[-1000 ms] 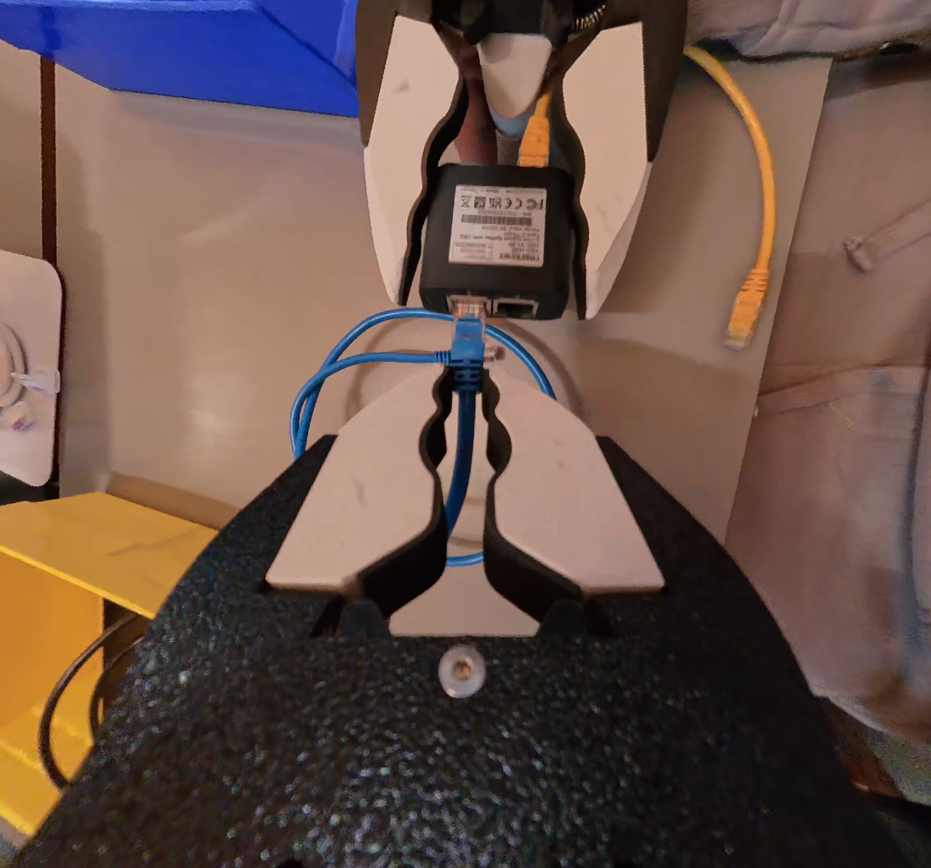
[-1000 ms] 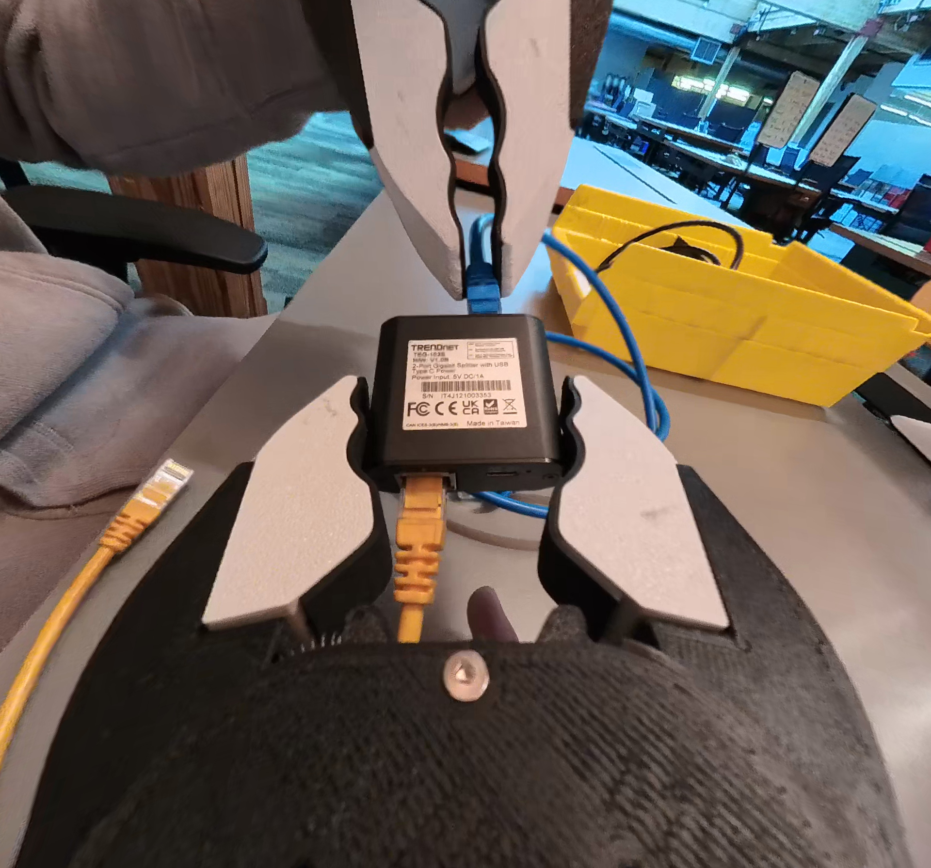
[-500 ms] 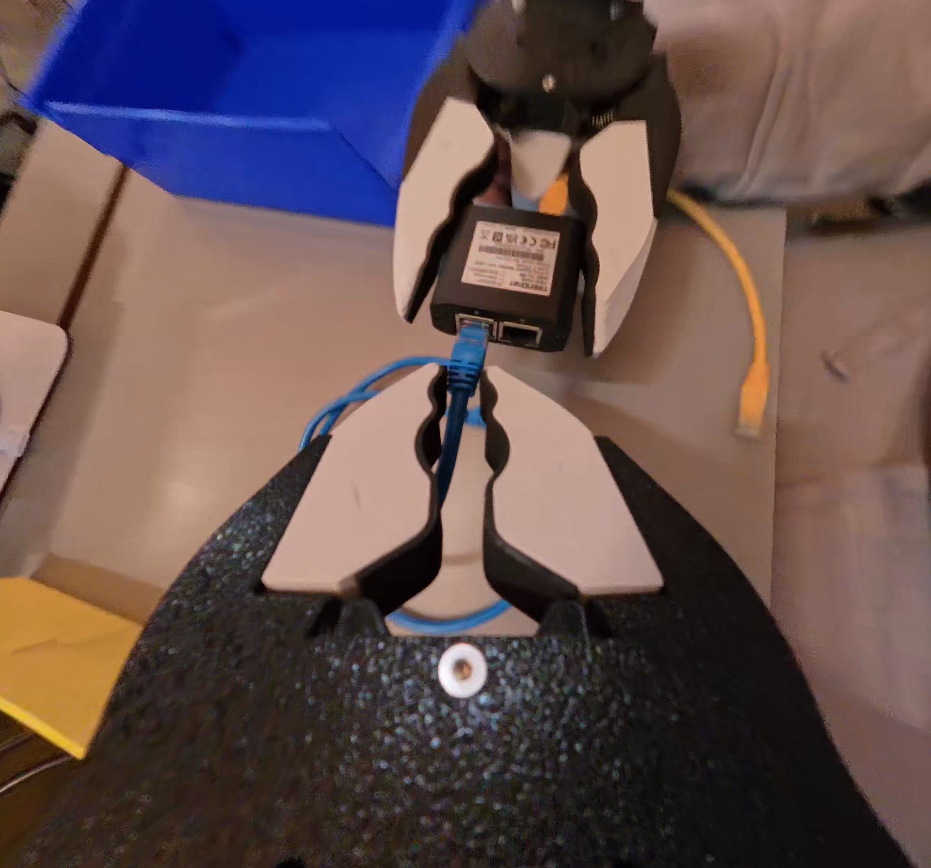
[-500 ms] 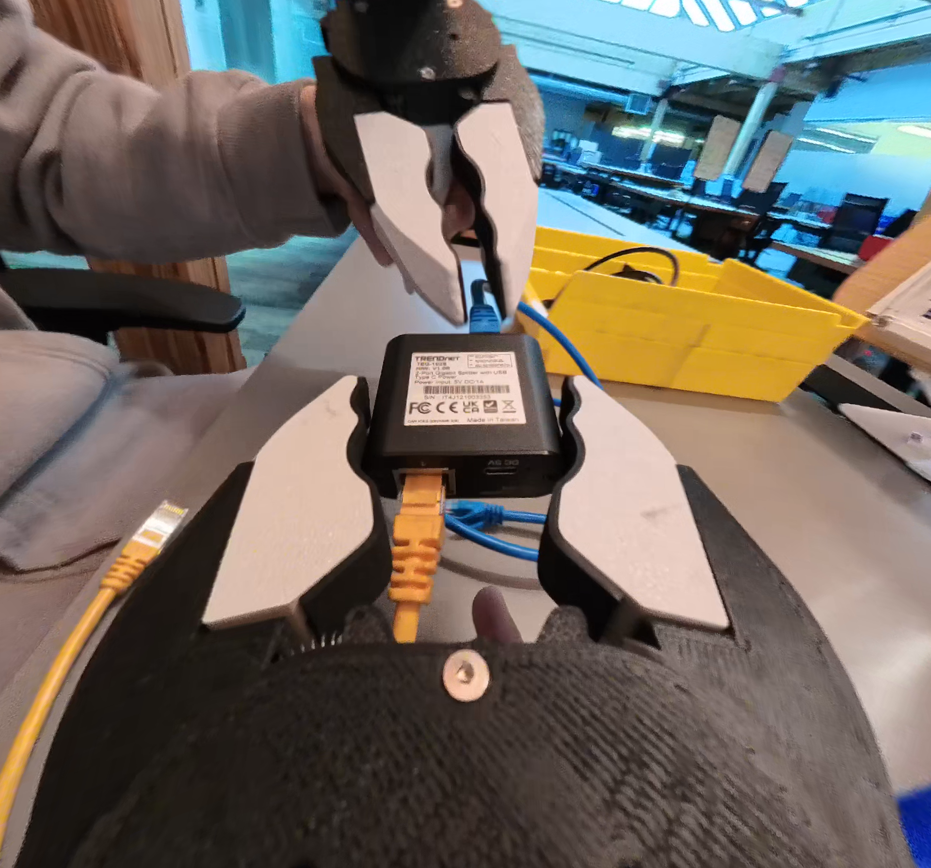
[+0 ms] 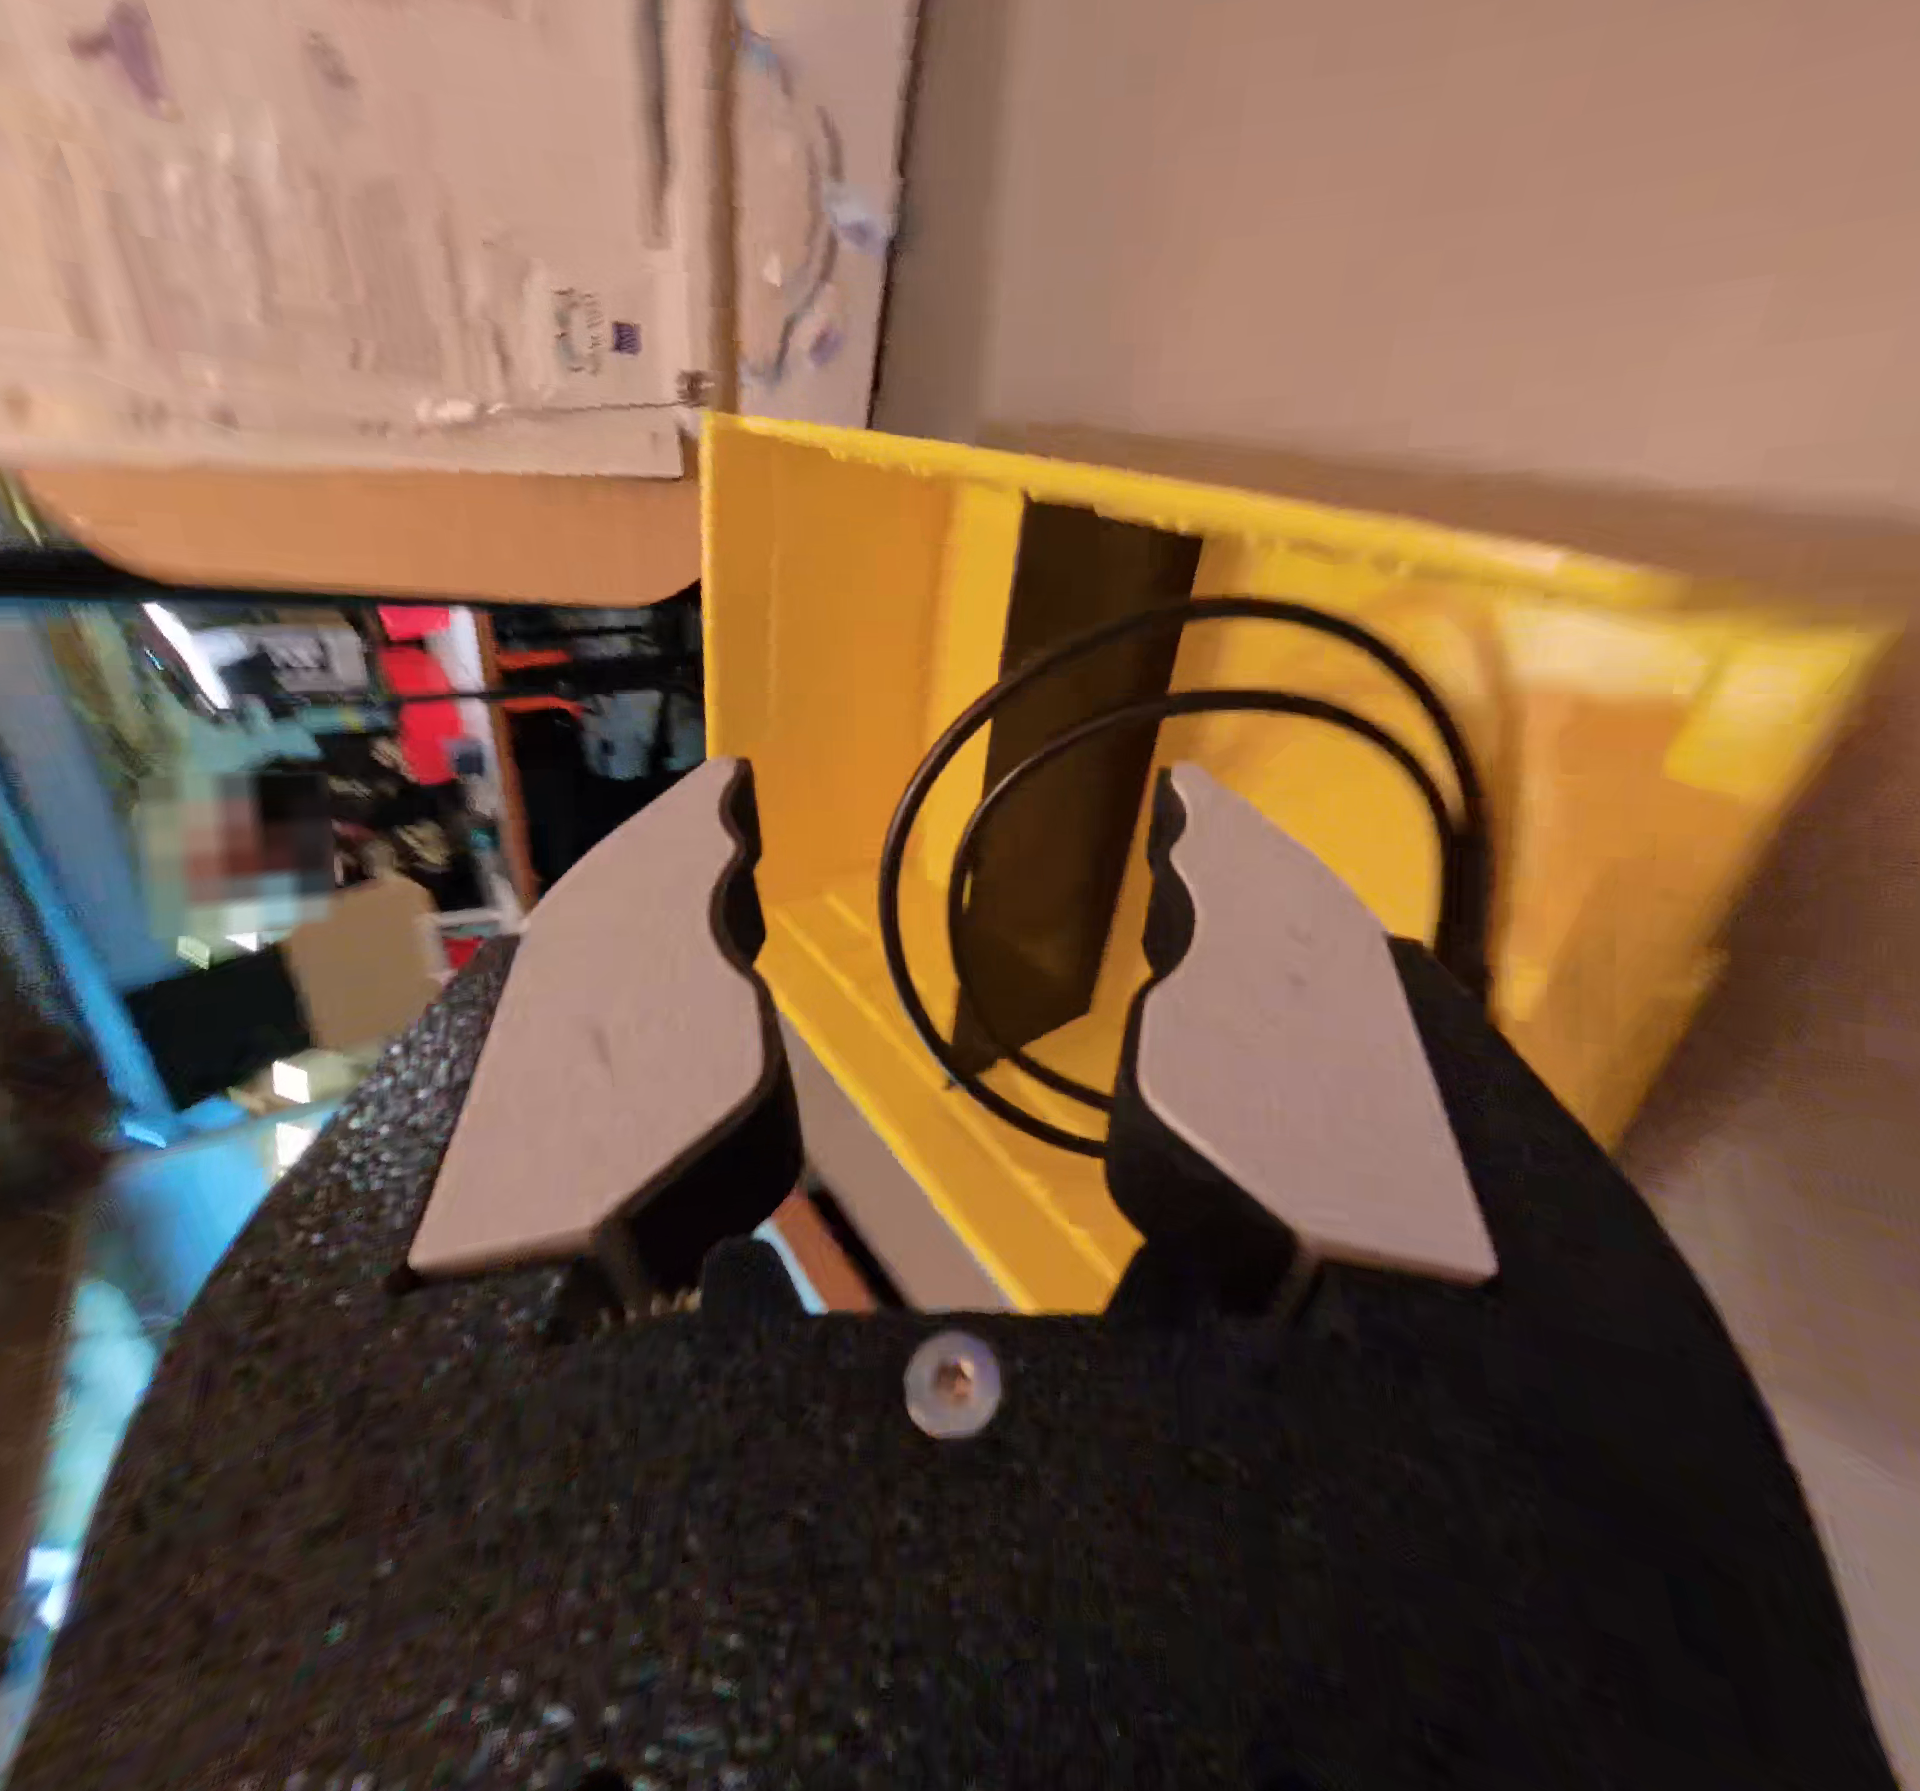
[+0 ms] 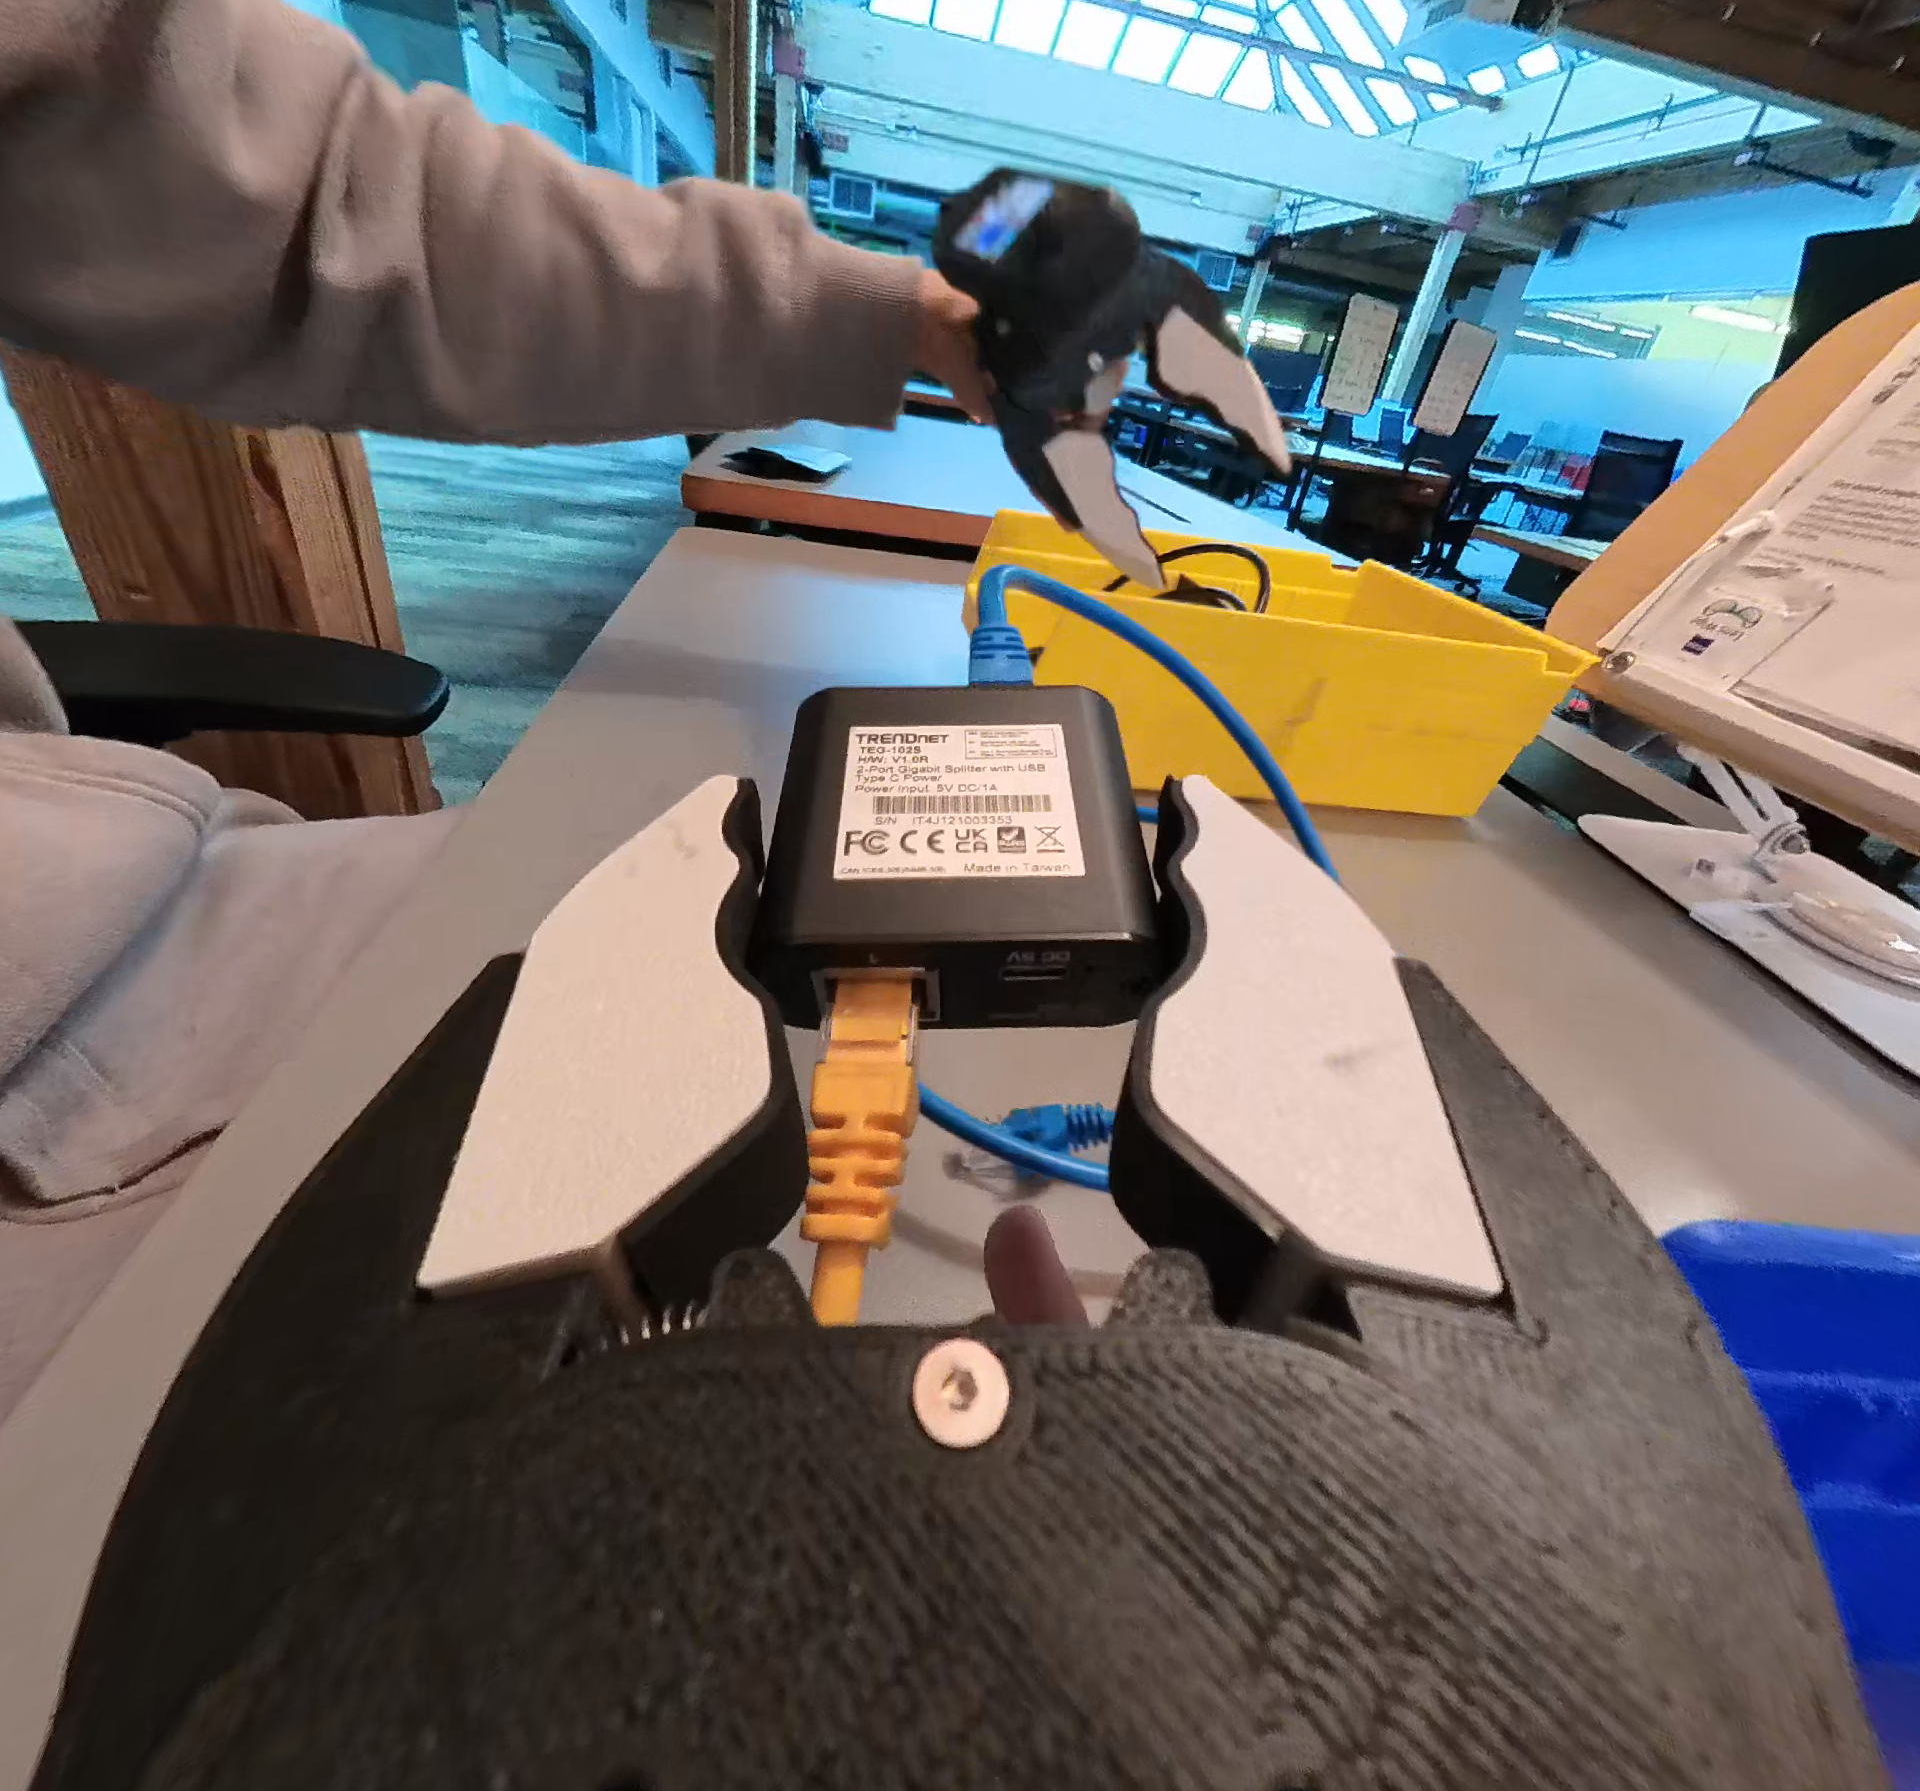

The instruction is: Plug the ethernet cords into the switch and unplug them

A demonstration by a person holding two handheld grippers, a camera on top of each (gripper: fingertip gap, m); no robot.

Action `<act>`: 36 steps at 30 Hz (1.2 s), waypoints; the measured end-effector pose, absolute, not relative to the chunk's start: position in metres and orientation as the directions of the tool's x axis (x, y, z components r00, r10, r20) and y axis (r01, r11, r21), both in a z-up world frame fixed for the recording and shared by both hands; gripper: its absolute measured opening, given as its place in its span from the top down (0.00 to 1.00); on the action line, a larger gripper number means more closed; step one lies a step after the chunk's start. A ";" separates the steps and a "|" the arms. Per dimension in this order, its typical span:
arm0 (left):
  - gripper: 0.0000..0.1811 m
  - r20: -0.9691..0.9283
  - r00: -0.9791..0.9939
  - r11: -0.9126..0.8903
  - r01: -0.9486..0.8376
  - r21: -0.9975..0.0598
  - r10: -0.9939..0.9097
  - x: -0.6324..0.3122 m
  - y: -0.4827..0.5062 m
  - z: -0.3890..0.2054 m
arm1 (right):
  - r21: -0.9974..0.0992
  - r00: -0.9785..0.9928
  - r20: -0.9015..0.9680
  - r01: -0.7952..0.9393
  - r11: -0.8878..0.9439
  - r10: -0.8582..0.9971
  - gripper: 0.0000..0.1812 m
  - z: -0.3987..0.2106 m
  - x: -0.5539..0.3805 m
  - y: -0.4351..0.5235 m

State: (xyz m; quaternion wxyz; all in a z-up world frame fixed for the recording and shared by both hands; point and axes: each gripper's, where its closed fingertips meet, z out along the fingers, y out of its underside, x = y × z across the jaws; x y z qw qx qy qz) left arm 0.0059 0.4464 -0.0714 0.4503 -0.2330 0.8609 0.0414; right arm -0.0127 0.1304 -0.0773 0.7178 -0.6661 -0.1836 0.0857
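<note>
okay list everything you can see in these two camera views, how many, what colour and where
switch: one, black, between the right fingers
yellow cord: one, plugged into the switch's near side
blue cord: one, plugged into its far side
yellow bin: one, behind the switch
black cable: one, coiled inside the bin
blue bin: one, right edge
table: one, grey
left gripper: open, empty, over the bin
right gripper: shut on the switch

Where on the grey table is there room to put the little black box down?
Bare grey tabletop lies left of the small black switch, toward the grey sleeve, and right of it, between the yellow plastic bin and the blue bin. Under the right gripper it is crowded with the blue ethernet cord.
</note>
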 end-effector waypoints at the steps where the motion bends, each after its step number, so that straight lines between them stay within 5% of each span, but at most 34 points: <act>1: 0.61 -0.799 -0.529 0.911 -0.410 -0.053 -0.285 0.013 0.453 -0.082 | -0.988 0.917 0.150 0.123 0.095 0.370 0.60 -0.078 -0.014 0.131; 3: 0.61 -0.778 -0.596 0.915 -0.398 0.071 -0.199 0.024 0.471 -0.103 | -0.987 0.916 0.156 0.132 0.089 0.369 0.60 -0.080 -0.014 0.132; 6: 0.60 -0.762 -0.613 0.894 -0.435 0.106 -0.208 0.039 0.493 -0.127 | -0.988 0.920 0.155 0.137 0.075 0.359 0.60 -0.083 -0.012 0.132; 9: 0.78 -0.780 -0.588 0.862 -0.490 0.131 -0.216 0.044 0.512 -0.137 | -0.989 0.923 0.144 0.124 0.078 0.357 0.60 -0.085 -0.010 0.130; 12: 0.92 -0.766 -0.571 0.846 -0.529 0.068 -0.296 0.039 0.513 -0.133 | -0.991 0.930 0.129 0.108 0.080 0.344 0.60 -0.088 -0.004 0.127; 16: 0.96 -0.828 -0.461 0.829 -0.559 -0.009 -0.320 0.027 0.520 -0.082 | -0.991 0.935 0.120 0.091 0.099 0.334 0.60 -0.085 0.001 0.123; 25: 0.97 -0.889 0.150 0.692 -0.577 -0.433 -0.432 -0.036 0.481 0.058 | -0.989 0.942 0.121 0.089 0.115 0.314 0.60 -0.082 0.002 0.124; 29: 0.97 -0.848 0.356 0.716 -0.462 -0.524 -0.392 -0.090 0.404 0.038 | -0.990 0.948 0.112 0.080 0.117 0.297 0.60 -0.083 0.005 0.125; 36: 0.97 -0.890 0.275 0.794 -0.407 -0.452 -0.365 -0.121 0.326 -0.046 | -0.990 0.945 0.115 0.084 0.111 0.308 0.60 -0.084 0.003 0.132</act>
